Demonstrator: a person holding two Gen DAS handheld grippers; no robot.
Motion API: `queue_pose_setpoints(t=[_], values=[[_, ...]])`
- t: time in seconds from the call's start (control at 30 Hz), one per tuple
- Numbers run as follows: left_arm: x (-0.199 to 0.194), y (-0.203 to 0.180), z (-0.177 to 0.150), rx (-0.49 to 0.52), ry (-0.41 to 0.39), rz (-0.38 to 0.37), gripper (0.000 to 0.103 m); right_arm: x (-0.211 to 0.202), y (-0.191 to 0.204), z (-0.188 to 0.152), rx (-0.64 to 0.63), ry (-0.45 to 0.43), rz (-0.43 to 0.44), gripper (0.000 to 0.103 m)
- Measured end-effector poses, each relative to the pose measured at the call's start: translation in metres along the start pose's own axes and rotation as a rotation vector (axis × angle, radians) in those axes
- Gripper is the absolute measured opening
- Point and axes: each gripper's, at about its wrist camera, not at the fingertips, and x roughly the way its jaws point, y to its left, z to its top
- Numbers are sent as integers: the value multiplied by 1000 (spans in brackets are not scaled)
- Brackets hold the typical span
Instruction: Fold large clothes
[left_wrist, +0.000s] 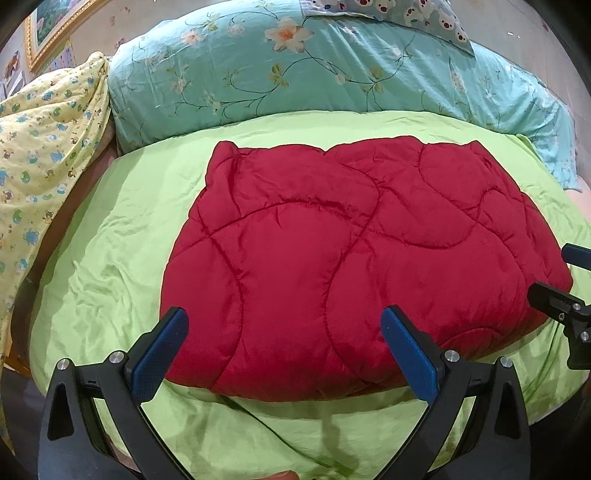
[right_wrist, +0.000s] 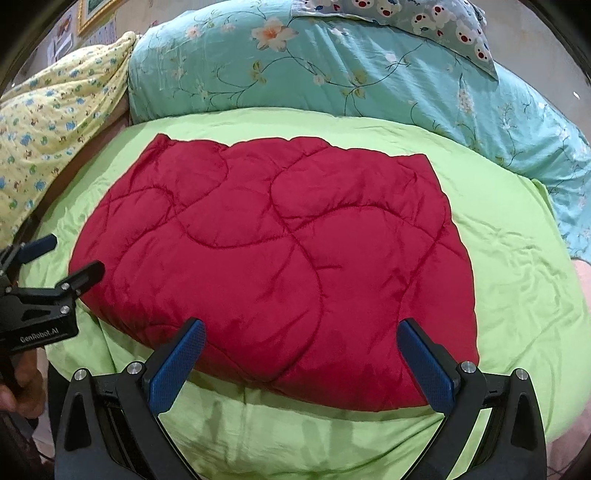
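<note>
Two grippers hang over a bed, both with the jaws spread wide and holding nothing. The red quilted garment (left_wrist: 362, 258) lies folded into a thick pad in the middle of the green sheet (left_wrist: 122, 229), flat and puffy, with curved stitch lines on top. In the left wrist view the left gripper (left_wrist: 284, 350) is at 6 o'clock, just over the near edge of the garment, and the right gripper (left_wrist: 561, 280) shows at 3 o'clock beside the garment's corner. In the right wrist view the right gripper (right_wrist: 301, 354) is at 6 o'clock above the near edge. A teal flowered quilt (left_wrist: 295, 70) is bunched at 12 o'clock, a yellow printed blanket (left_wrist: 44, 147) at 9 o'clock.
</note>
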Motion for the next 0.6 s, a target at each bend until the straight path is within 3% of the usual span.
queue_pose_setpoints(t=[0.6], values=[[5, 0, 3, -29, 11, -28, 103, 6, -4, 2, 63, 3, 40, 103]])
